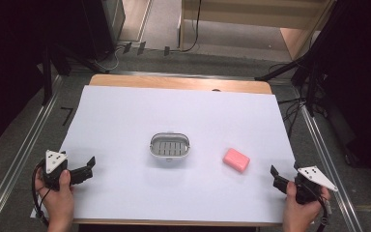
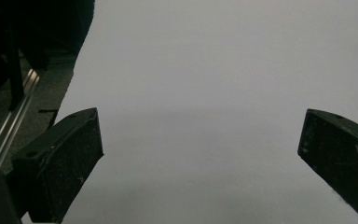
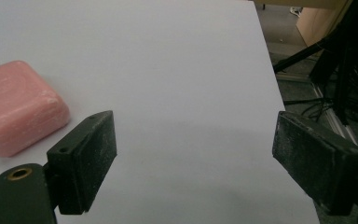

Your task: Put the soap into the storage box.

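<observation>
On the counter (image 1: 125,121) the soap (image 1: 236,159) lies flat, long axis slanting toward the dish (image 1: 170,146). The dish holds nothing. Both grippers, left (image 1: 91,164) and right (image 1: 273,173), hold their fingers wide on nothing.

Soft overhead light falls evenly on the white sheet (image 1: 174,116), leaving only faint shadows, while the room's edges sink into near black. Both gripper views look dim, grey and grainy, with the near jaws slightly soft.

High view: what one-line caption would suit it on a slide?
A pink soap bar lies right of an empty soap dish on a white table, an open hand-held gripper at each near corner.
</observation>
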A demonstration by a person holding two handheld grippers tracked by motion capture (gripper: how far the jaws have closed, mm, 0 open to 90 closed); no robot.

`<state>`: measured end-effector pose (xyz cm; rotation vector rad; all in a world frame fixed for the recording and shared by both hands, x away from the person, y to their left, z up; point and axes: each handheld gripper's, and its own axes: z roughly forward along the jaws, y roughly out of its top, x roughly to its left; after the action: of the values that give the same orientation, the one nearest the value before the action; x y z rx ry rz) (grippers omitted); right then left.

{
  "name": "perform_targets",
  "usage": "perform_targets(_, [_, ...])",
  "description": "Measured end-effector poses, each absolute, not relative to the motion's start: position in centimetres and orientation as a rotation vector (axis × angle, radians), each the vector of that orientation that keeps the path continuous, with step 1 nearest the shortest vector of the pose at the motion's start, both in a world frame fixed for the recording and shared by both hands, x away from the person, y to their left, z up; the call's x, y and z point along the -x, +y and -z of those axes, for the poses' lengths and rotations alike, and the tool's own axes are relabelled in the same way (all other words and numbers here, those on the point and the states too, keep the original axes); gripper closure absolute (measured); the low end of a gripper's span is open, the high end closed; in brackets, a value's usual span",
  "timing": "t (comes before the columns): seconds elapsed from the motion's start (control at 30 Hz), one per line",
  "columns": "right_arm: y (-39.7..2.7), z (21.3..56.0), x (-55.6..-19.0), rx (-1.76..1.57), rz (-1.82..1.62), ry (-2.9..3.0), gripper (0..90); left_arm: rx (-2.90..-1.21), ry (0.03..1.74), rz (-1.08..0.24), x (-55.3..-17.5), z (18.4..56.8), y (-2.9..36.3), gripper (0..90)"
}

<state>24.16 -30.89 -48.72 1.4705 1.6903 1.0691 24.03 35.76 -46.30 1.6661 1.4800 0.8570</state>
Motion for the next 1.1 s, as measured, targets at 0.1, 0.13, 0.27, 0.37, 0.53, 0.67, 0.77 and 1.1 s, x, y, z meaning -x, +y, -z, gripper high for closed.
perform_targets(0.1, [-30.8,48.7,-24.4,-1.486,-1.030,1.712,14.9,-1.669,1.477,-0.859,-24.0,46.3,35.7,0.1])
perform_targets(0.13, [-30.8,48.8,-24.5,-1.484,-1.034,1.723,16.3,-1.673,1.474,-0.861,-24.0,46.3,35.7,0.1])
perform_targets(0.27, [-30.2,48.8,-24.6,-1.486,-0.958,1.726,16.0,-1.668,1.477,-0.859,-24.0,46.3,35.7,0.1])
perform_targets(0.37, [-30.3,48.8,-24.6,-1.491,-0.970,1.726,13.7,-1.669,1.477,-0.859,-24.0,46.3,35.7,0.1])
perform_targets(0.53, [-30.5,48.8,-24.4,-1.478,-1.014,1.737,13.7,-1.670,1.481,-0.859,-24.1,46.3,35.7,0.1])
perform_targets(0.67, [-31.0,48.7,-24.1,-1.469,-1.120,1.801,13.6,-1.675,1.488,-0.853,-24.2,46.3,35.7,0.1])
perform_targets(0.77, [-31.6,48.6,-23.9,-1.501,-1.192,1.823,13.7,-1.677,1.491,-0.847,-24.2,46.3,35.7,0.1])
perform_targets(1.1, [-31.0,48.2,-24.1,-1.460,-1.128,1.916,13.6,-1.675,1.487,-0.858,-24.2,46.4,35.7,0.1])
